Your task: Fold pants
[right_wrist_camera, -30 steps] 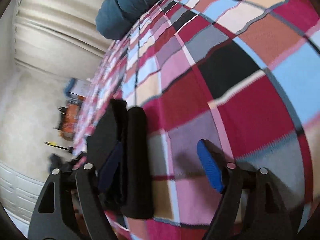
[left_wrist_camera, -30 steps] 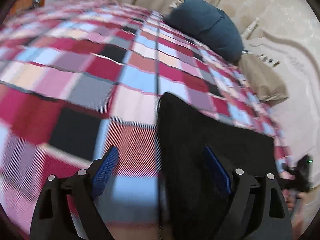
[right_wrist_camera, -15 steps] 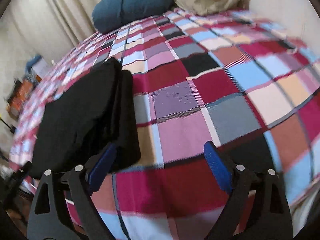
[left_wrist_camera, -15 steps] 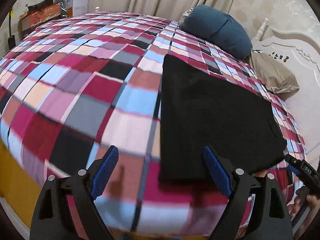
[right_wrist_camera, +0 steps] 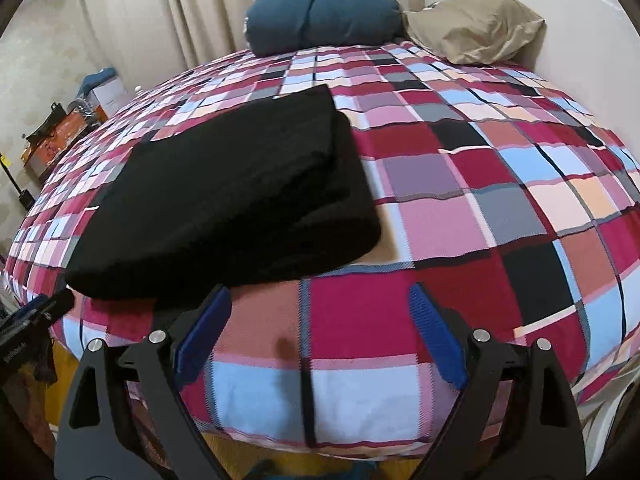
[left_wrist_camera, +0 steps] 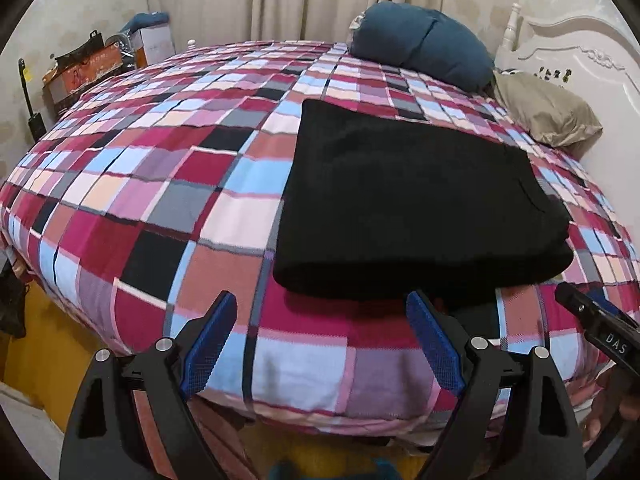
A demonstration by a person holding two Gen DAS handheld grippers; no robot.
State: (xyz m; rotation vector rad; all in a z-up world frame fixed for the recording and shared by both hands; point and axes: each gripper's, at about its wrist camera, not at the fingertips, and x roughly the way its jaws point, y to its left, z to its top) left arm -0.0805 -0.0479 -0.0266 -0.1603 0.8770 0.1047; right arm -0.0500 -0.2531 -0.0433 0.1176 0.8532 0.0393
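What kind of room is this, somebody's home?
Most likely a bedroom in a home. A bed with a checked cover fills the view, a blue pillow and a tan pillow lie at its white headboard, and curtains hang behind. Folded black pants rest on the cover.

Black pants (left_wrist_camera: 408,208) on red, pink, blue and black checked bedspread (left_wrist_camera: 160,184); teal pillow (left_wrist_camera: 424,44).

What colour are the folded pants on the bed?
Black. The pants lie folded on the checked blanket, clearest in the left wrist view.
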